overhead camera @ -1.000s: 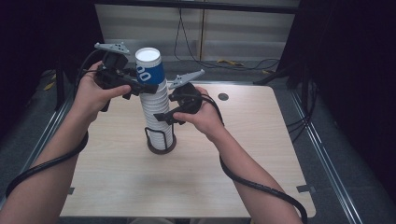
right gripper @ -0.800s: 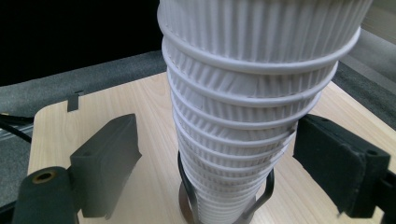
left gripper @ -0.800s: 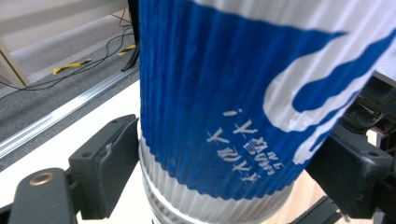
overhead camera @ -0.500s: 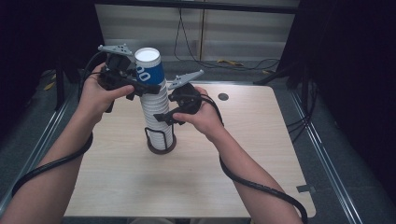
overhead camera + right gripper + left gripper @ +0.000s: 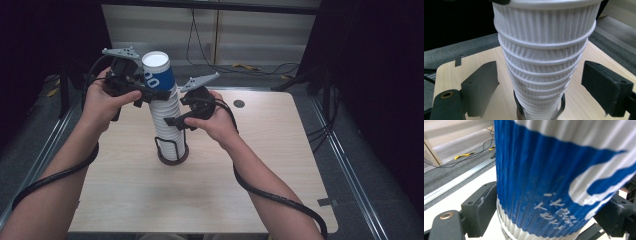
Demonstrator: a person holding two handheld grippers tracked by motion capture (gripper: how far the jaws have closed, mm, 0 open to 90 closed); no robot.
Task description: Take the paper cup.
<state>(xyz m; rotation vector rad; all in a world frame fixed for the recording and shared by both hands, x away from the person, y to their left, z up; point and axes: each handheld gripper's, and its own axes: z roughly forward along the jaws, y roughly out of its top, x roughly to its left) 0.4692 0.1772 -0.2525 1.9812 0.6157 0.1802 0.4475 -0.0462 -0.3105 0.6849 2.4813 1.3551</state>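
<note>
While the stack of white cups (image 5: 167,120) stands upright in its wire holder (image 5: 172,150) near the middle of the table (image 5: 280,165), the left gripper (image 5: 150,92) has its jaws, just closing, pressed on the blue cup (image 5: 159,75) at the top, apparently to pull it free. The right gripper (image 5: 175,121) straddles the stack lower down, jaws apart and clear of it, likely ready to steady it.

blue cup (image 5: 159,75): 1 | cup stack (image 5: 167,120): 1 | wire holder (image 5: 172,150): 1 | table (image 5: 260,165): 1
</note>
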